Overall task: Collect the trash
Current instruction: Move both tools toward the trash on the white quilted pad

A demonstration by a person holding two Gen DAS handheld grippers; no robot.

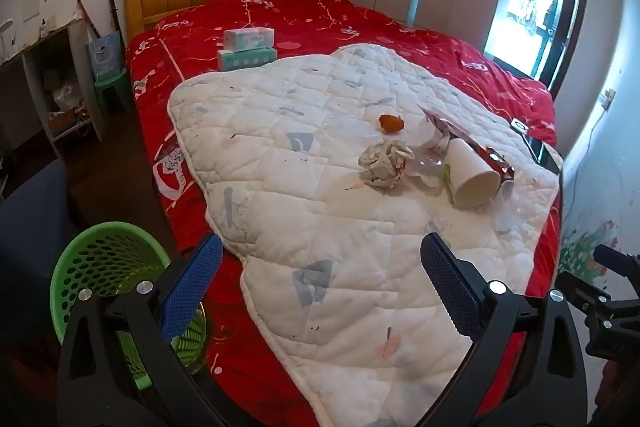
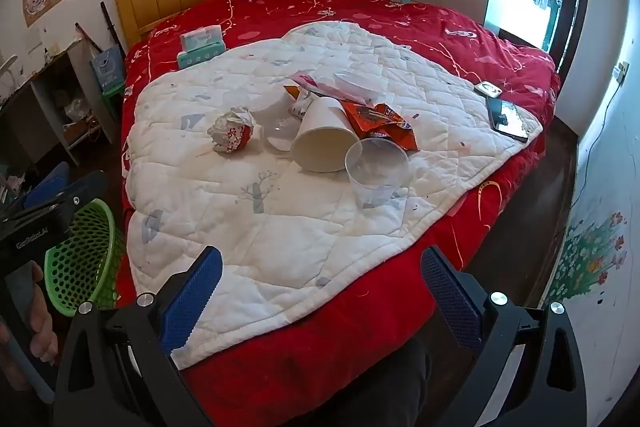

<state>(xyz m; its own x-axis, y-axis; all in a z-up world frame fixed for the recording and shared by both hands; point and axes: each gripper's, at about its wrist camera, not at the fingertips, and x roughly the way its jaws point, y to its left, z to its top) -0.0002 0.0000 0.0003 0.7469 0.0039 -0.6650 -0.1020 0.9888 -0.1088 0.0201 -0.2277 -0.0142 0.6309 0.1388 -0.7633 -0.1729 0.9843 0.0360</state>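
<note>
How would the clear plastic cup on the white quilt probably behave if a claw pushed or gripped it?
The clear plastic cup looks thin-walled, so it would probably flex under a squeeze. It looks empty, so likely light. Already leaning on the soft quilt, it may tip or roll.

both wrist views – foot-end, sharing bed (image 1: 400, 27)

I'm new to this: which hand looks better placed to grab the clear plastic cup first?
Probably the right gripper: open, the clear plastic cup lies nearly straight ahead. From the left gripper, it sits far right.
</note>
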